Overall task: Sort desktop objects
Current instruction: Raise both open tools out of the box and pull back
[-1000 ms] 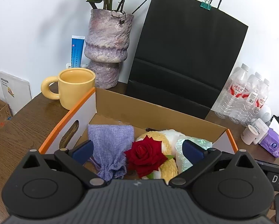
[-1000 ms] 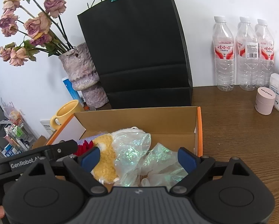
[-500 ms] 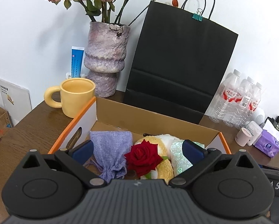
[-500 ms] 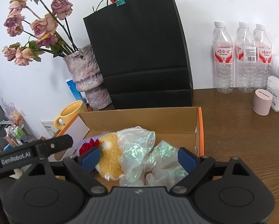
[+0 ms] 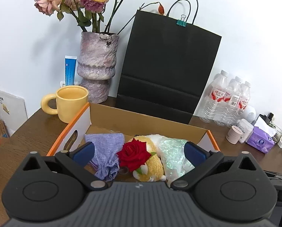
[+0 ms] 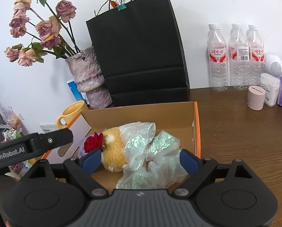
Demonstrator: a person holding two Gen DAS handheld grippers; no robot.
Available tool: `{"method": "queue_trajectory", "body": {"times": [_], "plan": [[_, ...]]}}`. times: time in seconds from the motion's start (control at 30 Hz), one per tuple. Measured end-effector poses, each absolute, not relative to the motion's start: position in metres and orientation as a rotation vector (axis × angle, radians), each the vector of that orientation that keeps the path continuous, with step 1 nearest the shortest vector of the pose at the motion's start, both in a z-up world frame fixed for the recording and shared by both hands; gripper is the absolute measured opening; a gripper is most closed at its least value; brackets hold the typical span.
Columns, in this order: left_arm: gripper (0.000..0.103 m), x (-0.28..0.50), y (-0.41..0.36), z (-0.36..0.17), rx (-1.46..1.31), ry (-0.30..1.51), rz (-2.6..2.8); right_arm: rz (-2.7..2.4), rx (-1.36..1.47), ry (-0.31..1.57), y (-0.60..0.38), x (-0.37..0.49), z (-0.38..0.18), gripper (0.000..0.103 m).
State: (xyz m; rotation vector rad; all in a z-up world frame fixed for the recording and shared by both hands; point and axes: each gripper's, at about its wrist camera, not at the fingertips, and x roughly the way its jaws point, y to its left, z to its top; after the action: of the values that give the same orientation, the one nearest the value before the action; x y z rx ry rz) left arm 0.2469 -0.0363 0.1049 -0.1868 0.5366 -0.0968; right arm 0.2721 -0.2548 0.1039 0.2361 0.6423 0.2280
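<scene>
Both grippers, left gripper [image 5: 139,151] and right gripper [image 6: 140,159], gaping empty, backing away from cardboard box [image 6: 196,124]; items seemingly sorted inside.

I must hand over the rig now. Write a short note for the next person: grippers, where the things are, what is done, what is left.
Left gripper: open, empty, held above the near edge of the cardboard box.
Right gripper: open, empty, over the same box.
In the box: purple pouch, red rose lying on the yellow plush toy, iridescent plastic bag.
Done: these four things lie in the box.
Left: yellow mug and pink jar stand on the table outside it.
</scene>
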Motion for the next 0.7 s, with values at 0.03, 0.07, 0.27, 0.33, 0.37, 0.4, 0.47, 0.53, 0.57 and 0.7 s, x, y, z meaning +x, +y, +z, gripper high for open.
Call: {"method": "queue_trajectory", "body": {"times": [0.03,0.07,0.27,0.33,0.37,0.4,0.47,0.53,0.57,0.7], "plan": [[0.103,0.245,-0.036,0.105,-0.187,0.535,-0.097,0.228,0.232,0.641,-0.254,0.270,0.104,0.090],[0.103,0.243,-0.035,0.106,-0.187,0.534,-0.097,0.228,0.227,0.640,-0.253,0.267,0.104,0.090],[0.103,0.230,-0.029,0.109,-0.187,0.522,-0.096,0.220,0.206,0.632,-0.250,0.254,0.106,0.090],[0.103,0.224,-0.028,0.112,-0.188,0.515,-0.100,0.220,0.199,0.626,-0.249,0.248,0.108,0.090],[0.103,0.222,-0.027,0.113,-0.189,0.512,-0.102,0.221,0.195,0.622,-0.248,0.245,0.110,0.090],[0.103,0.219,-0.026,0.114,-0.190,0.508,-0.104,0.223,0.191,0.618,-0.247,0.241,0.111,0.090],[0.103,0.210,-0.023,0.117,-0.194,0.495,-0.115,0.235,0.179,0.612,-0.245,0.232,0.114,0.090],[0.103,0.200,-0.021,0.120,-0.191,0.484,-0.130,0.246,0.168,0.601,-0.244,0.223,0.119,0.090],[0.103,0.195,-0.018,0.122,-0.192,0.480,-0.134,0.249,0.161,0.592,-0.244,0.217,0.121,0.090],[0.103,0.173,-0.007,0.126,-0.197,0.459,-0.147,0.255,0.141,0.570,-0.241,0.194,0.127,0.090]]}}
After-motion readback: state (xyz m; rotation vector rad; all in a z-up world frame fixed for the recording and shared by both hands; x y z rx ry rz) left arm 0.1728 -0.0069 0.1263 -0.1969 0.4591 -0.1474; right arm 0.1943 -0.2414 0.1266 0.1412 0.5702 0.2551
